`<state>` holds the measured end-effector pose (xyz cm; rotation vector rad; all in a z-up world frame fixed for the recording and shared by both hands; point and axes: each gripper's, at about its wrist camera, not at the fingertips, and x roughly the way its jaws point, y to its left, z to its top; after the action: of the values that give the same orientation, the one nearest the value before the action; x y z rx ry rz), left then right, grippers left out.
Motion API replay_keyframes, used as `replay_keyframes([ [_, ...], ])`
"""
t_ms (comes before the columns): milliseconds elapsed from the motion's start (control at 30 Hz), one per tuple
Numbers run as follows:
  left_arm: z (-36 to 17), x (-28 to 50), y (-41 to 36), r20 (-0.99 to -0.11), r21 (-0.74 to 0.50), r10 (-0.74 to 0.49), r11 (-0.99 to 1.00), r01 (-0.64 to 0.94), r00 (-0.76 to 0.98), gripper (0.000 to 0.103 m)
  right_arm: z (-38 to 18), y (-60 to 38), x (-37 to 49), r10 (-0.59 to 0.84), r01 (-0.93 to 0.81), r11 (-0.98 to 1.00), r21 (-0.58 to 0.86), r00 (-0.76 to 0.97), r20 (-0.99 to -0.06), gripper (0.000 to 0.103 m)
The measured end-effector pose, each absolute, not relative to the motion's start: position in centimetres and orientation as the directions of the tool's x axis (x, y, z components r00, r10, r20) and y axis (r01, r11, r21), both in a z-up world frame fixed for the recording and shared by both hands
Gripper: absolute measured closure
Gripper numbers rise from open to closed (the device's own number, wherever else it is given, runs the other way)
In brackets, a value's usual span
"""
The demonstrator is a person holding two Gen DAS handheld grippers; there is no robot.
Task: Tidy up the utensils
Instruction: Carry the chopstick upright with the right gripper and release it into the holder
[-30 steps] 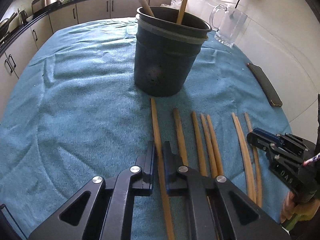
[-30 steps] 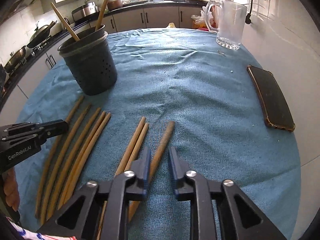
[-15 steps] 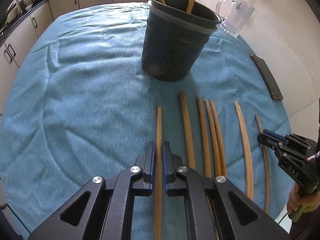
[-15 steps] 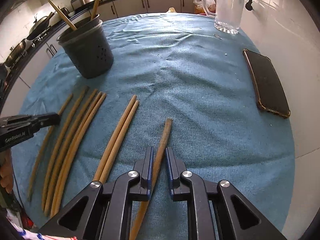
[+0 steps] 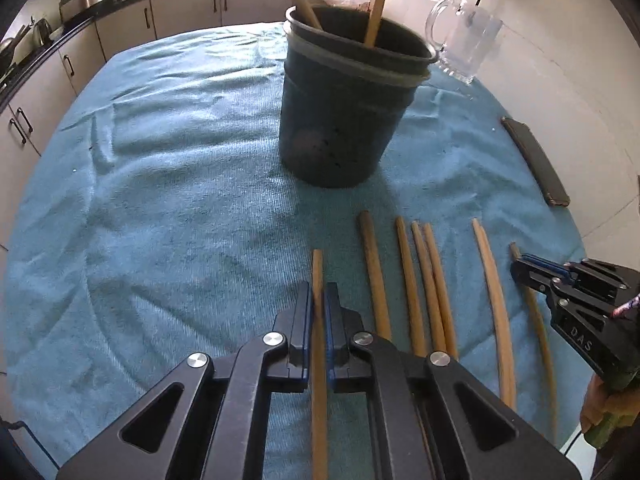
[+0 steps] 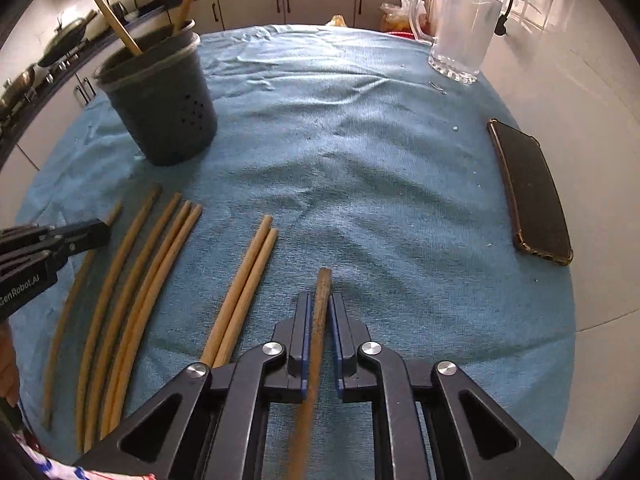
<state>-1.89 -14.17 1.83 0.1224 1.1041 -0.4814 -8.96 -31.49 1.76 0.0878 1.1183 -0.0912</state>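
Observation:
My left gripper is shut on a pale wooden stick, whose tip points toward the dark utensil holder. Two sticks stand in that holder. My right gripper has its jaws closing on a darker wooden stick, and the pads press its sides. Several more sticks lie side by side on the blue towel between the two grippers. In the right wrist view the left gripper shows at the left edge, beside the holder. The right gripper shows at the right edge of the left wrist view.
A glass mug stands at the far right of the blue towel. A dark phone lies near the towel's right edge. Kitchen cabinets and a counter with pots run behind the table.
The left gripper has drawn its pale stick back from the holder's base. The right jaws have come together on the dark stick, which now sits apart from the pair beside it.

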Motion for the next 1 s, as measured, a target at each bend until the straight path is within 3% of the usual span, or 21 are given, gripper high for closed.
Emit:
replay_keyframes([
  [133, 4.6, -3.4, -13.1, -0.835, -0.159, -0.352, 0.891, 0.426, 0.424, 0.098, 3.4, -32.1, -10.3, 0.024, 0.119, 0.988, 0.099, 0.515, -0.857, 0.095],
  [400, 9.0, -7.5, -10.3, -0.746, -0.251, -0.453, 0.87, 0.424, 0.488, 0.098, 9.2, -31.1, -13.9, 0.017, 0.091, 0.99, 0.108, 0.684, -0.729, 0.095],
  [700, 13.4, -13.4, -8.2, -0.631, -0.175, -0.45, 0.876, 0.449, 0.632, 0.098, 13.3, -30.2, -18.2, 0.033, 0.067, 0.988, 0.137, 0.784, -0.62, 0.095],
  [1000, 16.0, -17.8, -6.6, -0.561, -0.15, -0.488, 0.854, 0.498, 0.668, 0.098, 15.7, -29.0, -21.4, 0.049, 0.035, 0.989, 0.142, 0.833, -0.551, 0.095],
])
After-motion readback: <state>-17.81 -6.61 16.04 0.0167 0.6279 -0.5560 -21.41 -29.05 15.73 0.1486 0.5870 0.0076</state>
